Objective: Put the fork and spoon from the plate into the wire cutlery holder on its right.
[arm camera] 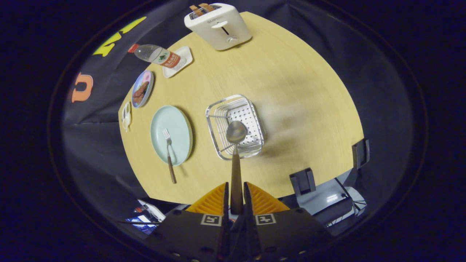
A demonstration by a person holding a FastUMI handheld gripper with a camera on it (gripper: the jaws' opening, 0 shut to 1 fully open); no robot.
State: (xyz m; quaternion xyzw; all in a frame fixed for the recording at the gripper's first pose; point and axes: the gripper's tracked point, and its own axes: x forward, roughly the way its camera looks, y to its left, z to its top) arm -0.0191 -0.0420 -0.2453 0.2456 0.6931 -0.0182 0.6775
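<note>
Gripper view, spoon carried above the holder. Your tongs were pinching the brown handle of the spoon, both fingers pressed against it near its end, so that the rest of the handle and the bowl reached well ahead of them. The bowl hung over the near rim of the wire cutlery holder, face up, with the perforated floor of the holder beyond it. Whether the bowl touched the wire could not be told from this angle. Left of the holder and just beside it, the pale green plate carried the fork, tines on the plate and handle overhanging the near rim onto the desk. Farther off stood a toaster, a water bottle lying on a small white tray, and a small dish with a picture.

Risks, as judged from this frame: you held the spoon far back, so the long free end could swing or pivot between the fingers. Release here might let the bowl catch the near rim and tip the spoon onto the desk. The light holder could also slide if the spoon pushed against it.
</note>
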